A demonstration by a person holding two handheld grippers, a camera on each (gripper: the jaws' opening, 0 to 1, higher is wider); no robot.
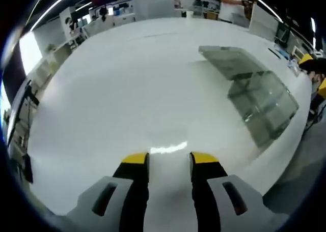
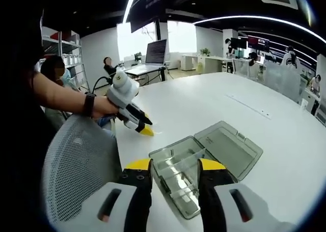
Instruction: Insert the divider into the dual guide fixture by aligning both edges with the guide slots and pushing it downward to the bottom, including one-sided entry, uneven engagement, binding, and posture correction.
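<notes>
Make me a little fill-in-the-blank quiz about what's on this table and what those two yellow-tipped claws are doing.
1. The clear plastic box lies on the white table with its lid ____.
2. The right gripper hovers over the box with its jaws ____.
3. The left gripper, held in a person's hand, has its tips down near the ____.
4. The tips of both grippers are coloured ____.

Missing words: open; open; table; yellow
</notes>
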